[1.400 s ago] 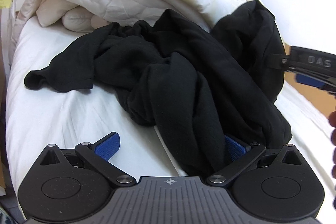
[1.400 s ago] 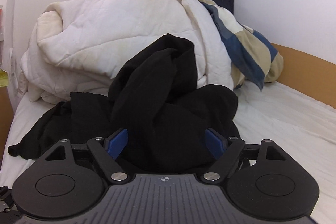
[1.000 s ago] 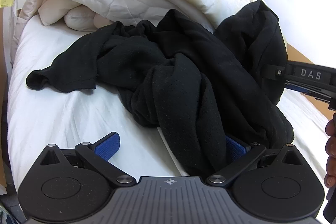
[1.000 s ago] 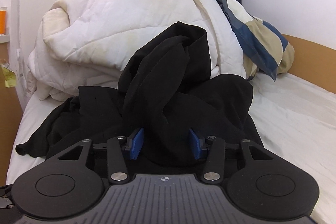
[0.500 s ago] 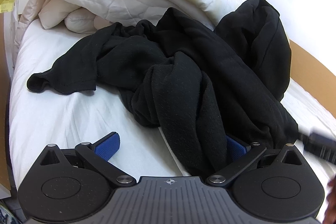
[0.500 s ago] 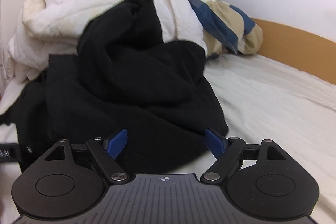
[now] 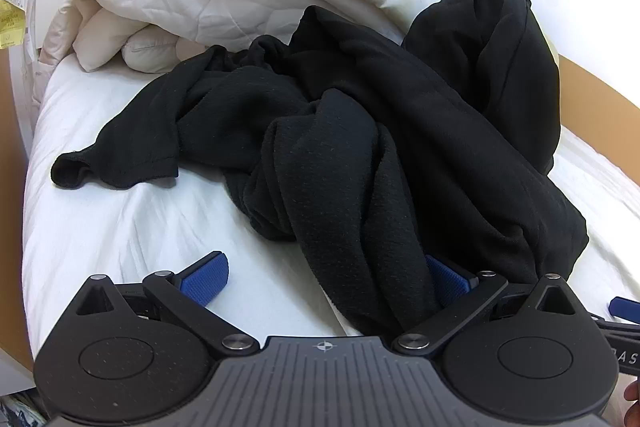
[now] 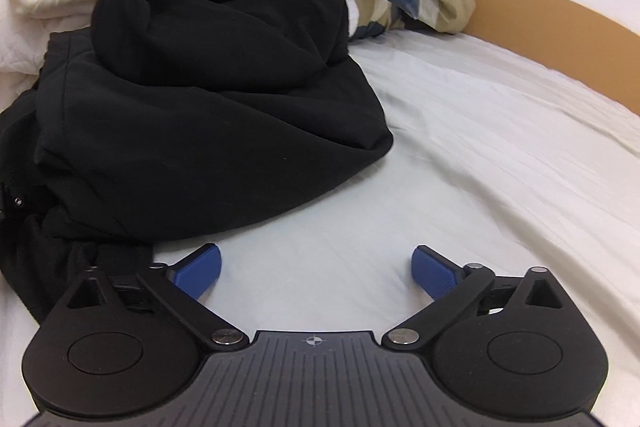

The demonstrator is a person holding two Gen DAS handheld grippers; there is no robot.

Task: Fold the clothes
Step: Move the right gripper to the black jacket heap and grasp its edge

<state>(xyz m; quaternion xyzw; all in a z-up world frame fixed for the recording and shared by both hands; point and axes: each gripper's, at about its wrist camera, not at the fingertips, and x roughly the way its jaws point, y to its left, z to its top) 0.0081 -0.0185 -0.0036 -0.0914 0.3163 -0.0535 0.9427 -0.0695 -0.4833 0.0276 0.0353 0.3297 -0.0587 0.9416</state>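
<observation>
Right gripper [image 8: 316, 269] has just been opening – nothing between its pads. Left gripper [image 7: 326, 279] spread, black garment [image 7: 360, 131] at 12 o'clock, draped over rt pad, unclamped.

Your two matching black handheld tools

Your left tool [image 7: 323, 277] and right tool [image 8: 316, 269] each have textured blue pads on black linkage arms, silver pivot screws, two round speckled black housings with triangular cut-outs, a ribbed grey centre plate, and a small white crosshair mark.
</observation>
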